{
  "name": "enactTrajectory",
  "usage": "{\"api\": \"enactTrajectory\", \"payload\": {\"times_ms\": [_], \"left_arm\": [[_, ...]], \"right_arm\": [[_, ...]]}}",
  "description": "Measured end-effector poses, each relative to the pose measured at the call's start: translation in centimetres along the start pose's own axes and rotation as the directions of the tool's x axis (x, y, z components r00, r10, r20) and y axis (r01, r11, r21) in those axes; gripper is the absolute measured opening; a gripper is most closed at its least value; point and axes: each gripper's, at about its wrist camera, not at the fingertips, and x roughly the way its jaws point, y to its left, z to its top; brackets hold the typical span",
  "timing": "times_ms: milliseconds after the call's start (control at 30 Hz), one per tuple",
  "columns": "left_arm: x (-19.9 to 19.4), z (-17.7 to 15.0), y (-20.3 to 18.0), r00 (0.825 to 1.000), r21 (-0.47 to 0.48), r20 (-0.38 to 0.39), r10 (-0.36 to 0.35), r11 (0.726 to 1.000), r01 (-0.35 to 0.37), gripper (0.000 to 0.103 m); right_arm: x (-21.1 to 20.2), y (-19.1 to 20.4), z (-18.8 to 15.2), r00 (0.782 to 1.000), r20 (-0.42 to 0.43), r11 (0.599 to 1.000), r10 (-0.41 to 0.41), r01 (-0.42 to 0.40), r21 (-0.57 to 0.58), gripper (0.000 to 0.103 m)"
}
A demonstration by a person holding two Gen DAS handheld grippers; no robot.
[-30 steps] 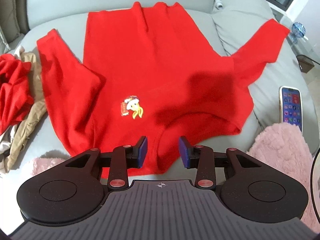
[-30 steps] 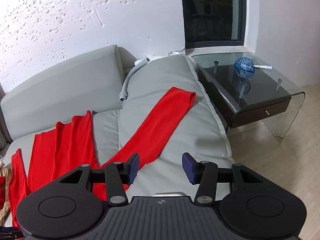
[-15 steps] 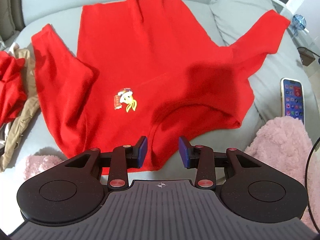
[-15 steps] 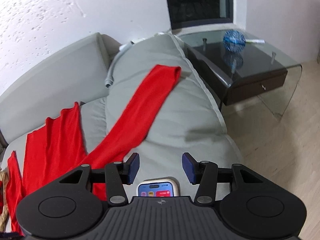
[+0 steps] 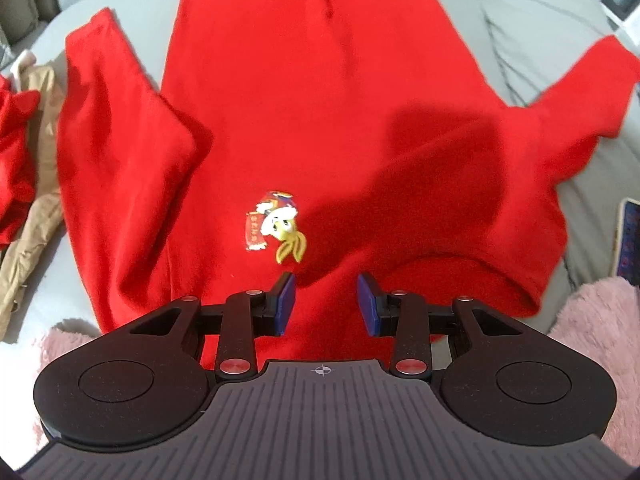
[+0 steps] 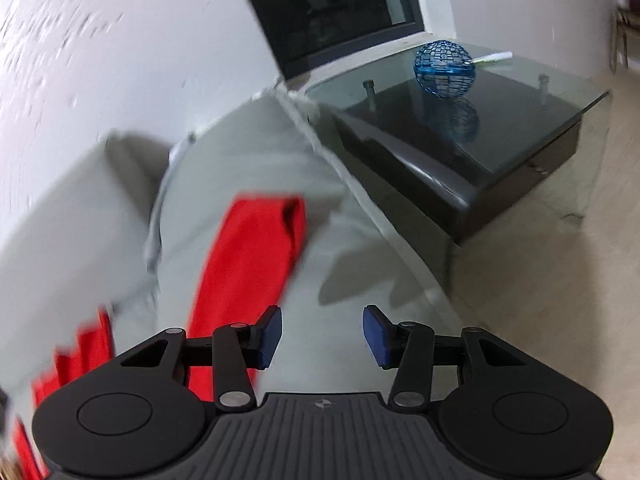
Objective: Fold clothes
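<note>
Left wrist view, nearest: the left gripper (image 5: 325,305) points steeply down over the collar end of the red sweater (image 5: 320,112); its blue fingers (image 5: 285,304) stand spread with nothing between them
Sweater: laid front up on the grey sofa (image 5: 580,184), neck opening nearest the camera, a small cartoon patch (image 5: 276,226) just beyond the left finger
Sleeves: one lies down the left side, the other runs out to the right across a cushion
Edges of that view: pink fluffy blanket (image 5: 600,320) at the near corners, a phone (image 5: 628,240) at the right edge, a pile of tan and red clothes (image 5: 28,184) at the left
Right wrist view, nearest: the right gripper (image 6: 322,334) hangs over bare grey cushion, fingers (image 6: 269,336) spread and holding nothing
Sleeve there: the red sleeve (image 6: 248,264) runs up just left of the left finger; picture blurred
Farther: a glass-topped bench (image 6: 500,120) beside the sofa carries a blue wire ball (image 6: 445,68); a dark window (image 6: 332,4) in the white wall behind
</note>
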Motion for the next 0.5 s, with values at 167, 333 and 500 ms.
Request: {"api": "enactTrajectory", "payload": {"times_ms": [167, 333, 500], "left_arm": [[0.9, 0.6, 0.8, 1.0, -0.016, -0.014, 0.014, 1.0, -0.014, 0.04], [1.5, 0.8, 1.5, 1.0, -0.034, -0.023, 0.019, 0.999, -0.019, 0.04], [1.6, 0.6, 1.4, 1.0, -0.029, -0.016, 0.005, 1.0, -0.005, 0.04]], "right_arm": [[4.6, 0.6, 3.4, 1.0, 0.026, 0.997, 0.009, -0.011, 0.071, 0.055], [6.1, 3.0, 4.1, 1.0, -0.008, 0.993, 0.027, -0.028, -0.111, 0.006], [1.5, 8.6, 1.3, 0.987, 0.058, 0.873, 0.153, -0.107, -0.476, 0.006]]}}
